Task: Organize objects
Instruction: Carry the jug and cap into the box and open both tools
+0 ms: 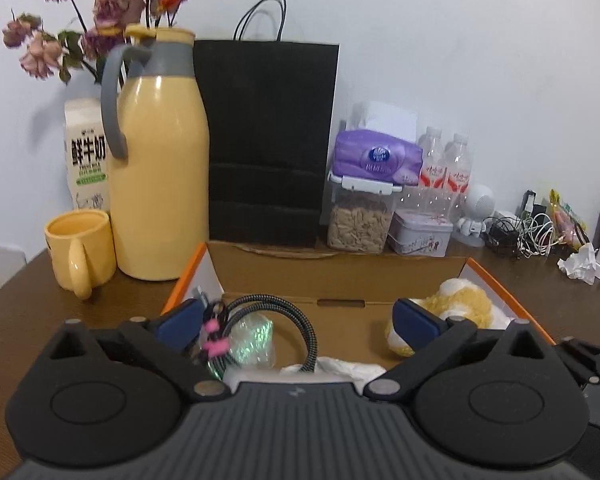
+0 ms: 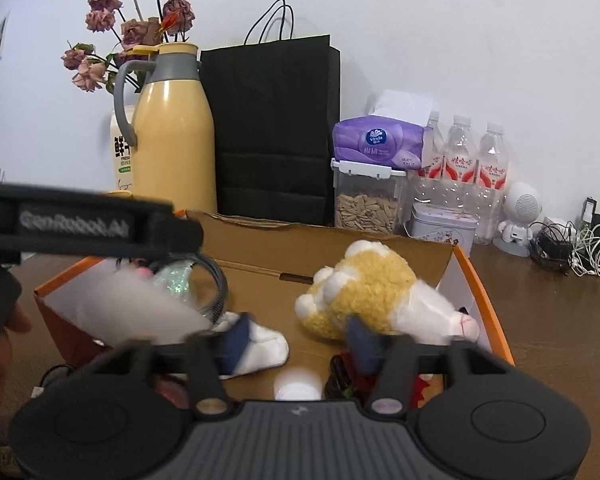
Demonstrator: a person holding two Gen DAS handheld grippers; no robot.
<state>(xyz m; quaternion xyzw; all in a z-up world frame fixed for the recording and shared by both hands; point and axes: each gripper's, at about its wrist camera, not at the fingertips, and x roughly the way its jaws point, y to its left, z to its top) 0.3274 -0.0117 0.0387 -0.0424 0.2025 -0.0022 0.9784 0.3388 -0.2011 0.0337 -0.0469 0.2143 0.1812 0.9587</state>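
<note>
Both grippers are hovering over the open cardboard box [image 1: 340, 276] at the table's near edge, left gripper [image 1: 298, 322] spread wide beside the coiled braided cable [image 1: 300, 320], right gripper [image 2: 298, 338] parted, apparently releasing the plush toy [image 2: 376, 292] by the box's right wall.

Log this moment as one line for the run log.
task: organize objects | left gripper: jaws open over cardboard box, braided cable inside | right gripper: jaws open by plush toy in box
</note>
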